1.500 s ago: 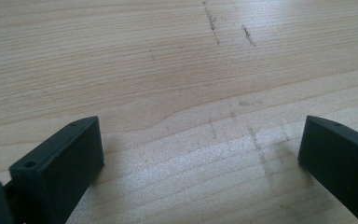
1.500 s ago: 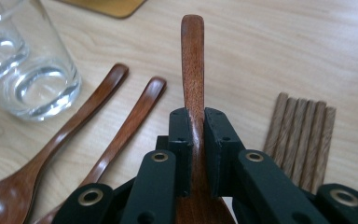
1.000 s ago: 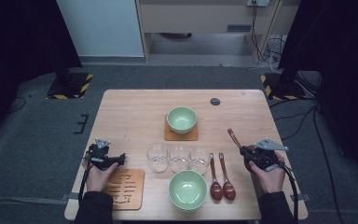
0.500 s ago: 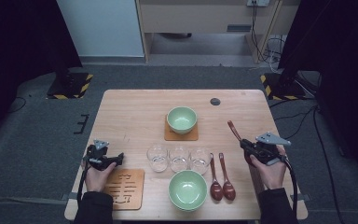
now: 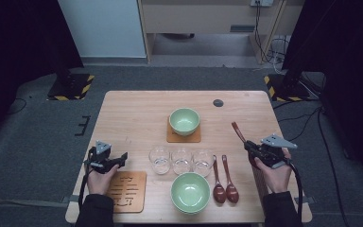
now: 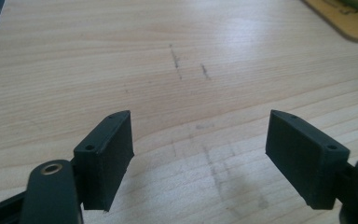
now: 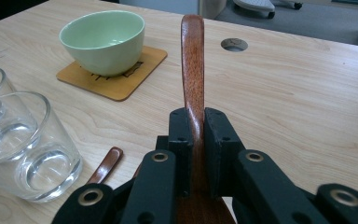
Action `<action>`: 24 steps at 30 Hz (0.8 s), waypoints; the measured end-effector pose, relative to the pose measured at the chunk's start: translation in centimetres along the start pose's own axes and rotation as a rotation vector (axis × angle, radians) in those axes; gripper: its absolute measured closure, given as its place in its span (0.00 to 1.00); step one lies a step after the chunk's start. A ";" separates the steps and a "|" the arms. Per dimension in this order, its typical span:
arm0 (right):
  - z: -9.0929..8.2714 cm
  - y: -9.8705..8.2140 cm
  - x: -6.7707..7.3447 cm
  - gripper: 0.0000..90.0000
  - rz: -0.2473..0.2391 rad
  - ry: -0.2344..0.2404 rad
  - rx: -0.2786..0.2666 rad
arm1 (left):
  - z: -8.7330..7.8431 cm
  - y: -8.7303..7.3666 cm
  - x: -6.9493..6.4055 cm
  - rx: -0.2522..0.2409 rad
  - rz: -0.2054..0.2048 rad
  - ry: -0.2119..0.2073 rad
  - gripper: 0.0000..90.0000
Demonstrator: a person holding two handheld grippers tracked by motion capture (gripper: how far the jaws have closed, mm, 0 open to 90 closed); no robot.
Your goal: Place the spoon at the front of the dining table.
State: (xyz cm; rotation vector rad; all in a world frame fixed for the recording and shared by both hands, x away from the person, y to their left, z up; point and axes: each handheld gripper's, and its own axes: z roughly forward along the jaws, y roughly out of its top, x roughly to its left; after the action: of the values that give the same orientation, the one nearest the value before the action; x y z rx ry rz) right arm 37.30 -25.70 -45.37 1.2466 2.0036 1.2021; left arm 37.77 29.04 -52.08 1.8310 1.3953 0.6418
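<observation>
Resting low at the near edge of the wooden table [image 5: 132, 109], the person's two forearms come in from the bottom of the high view, one at each side. The left gripper [image 5: 119, 160] sits in the left hand just above a bare wooden coaster [image 5: 126, 190], and it points toward the middle of the table. Its jaws have just been closing a little, yet they stand well apart with nothing between them; the left gripper view shows plain tabletop with a few dark scratches in the gap. The right gripper [image 5: 248, 145] sits in the right hand near the right edge, tilted up and away. Its jaws are squeezed tight on a brown wooden spoon [image 7: 192, 70], whose handle sticks up past the tips. The right gripper view shows that grip close up. Between the hands, near the front, sits a green bowl [image 5: 190, 192] with two more spoons [image 5: 224, 184] lying just beside it. Behind them stand three clear glasses [image 5: 181, 160] in a row. Farther back a second green bowl [image 5: 185, 121] sits on its own coaster [image 5: 172, 137], and beyond that is a small round hole [image 5: 218, 102] in the tabletop.
</observation>
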 end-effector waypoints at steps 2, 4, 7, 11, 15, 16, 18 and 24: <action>-0.1 0.0 0.1 0.91 -0.001 0.002 -0.003 | -0.2 0.1 -0.1 -0.022 -0.007 -0.008 0.25; -0.1 0.1 0.2 0.91 -0.002 0.003 -0.005 | -0.5 0.2 -0.2 -0.041 -0.013 -0.014 0.26; -0.2 0.2 0.3 0.91 -0.007 0.008 -0.011 | -0.9 0.6 -0.5 -0.050 0.007 -0.006 0.26; -0.4 0.3 0.4 0.91 -0.009 0.008 -0.020 | -1.6 1.3 -1.2 -0.093 0.031 -0.018 0.26; -0.5 0.3 0.4 0.91 -0.013 0.009 -0.028 | -2.2 1.7 -1.9 -0.140 0.038 -0.042 0.26; -0.5 0.3 0.4 0.91 -0.013 0.008 -0.030 | -2.3 1.7 -2.0 -0.135 0.040 -0.043 0.27; -0.5 0.3 0.5 0.91 -0.015 0.009 -0.032 | -2.6 2.0 -2.4 -0.138 0.060 -0.035 0.27; -0.6 0.4 0.6 0.91 -0.019 0.013 -0.038 | -3.3 2.7 -3.4 -0.167 0.076 -0.055 0.27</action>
State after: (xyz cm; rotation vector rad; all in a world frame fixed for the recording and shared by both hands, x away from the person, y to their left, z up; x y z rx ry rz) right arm 36.80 -25.37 -44.74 1.2026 1.9882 1.2361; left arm 35.92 26.24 -47.85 1.7614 1.2042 0.7191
